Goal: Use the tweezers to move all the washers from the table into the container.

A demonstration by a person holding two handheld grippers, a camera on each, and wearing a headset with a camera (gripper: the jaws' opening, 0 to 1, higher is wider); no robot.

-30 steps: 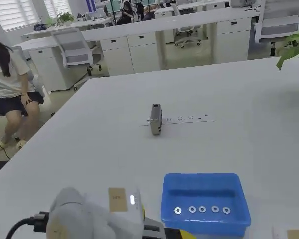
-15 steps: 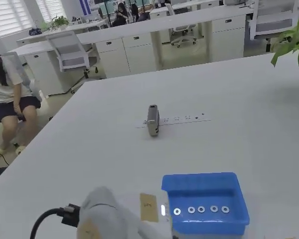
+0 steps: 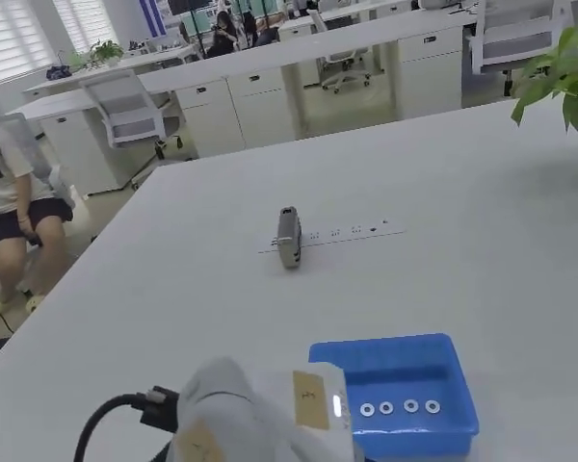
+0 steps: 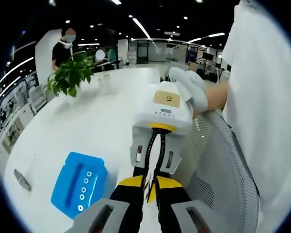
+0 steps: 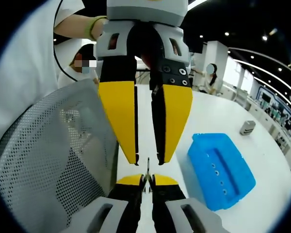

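Two grippers face each other tip to tip above the near table edge. The left gripper [image 4: 150, 187] has its yellow jaws set parallel with a narrow gap between them; the right gripper view shows pale table through that gap. The right gripper [image 5: 146, 182] has its jaws pressed almost together on a thin metal sliver, read here as the tweezers [image 5: 148, 167]. The sliver's tip reaches up to the gap between the left jaws. Whether the tip touches them cannot be told.

A grey mesh chair back [image 5: 63, 145] stands just behind the grippers, beside a person in a white shirt.

The blue container [image 5: 235, 165] sits on the white table [image 3: 443, 192], near the grippers and toward the table's middle. The washers [image 5: 218, 177] lie in a single straight row on the container floor, apart from one another. The left gripper view shows five of them.

Farther out, a small grey box [image 3: 288, 237] stands at one end of a flat white power strip [image 3: 352, 231]. A green plant [image 3: 559, 67] overhangs the far right corner. Another person [image 3: 10, 192] sits beyond the left edge, near white desks and chairs.
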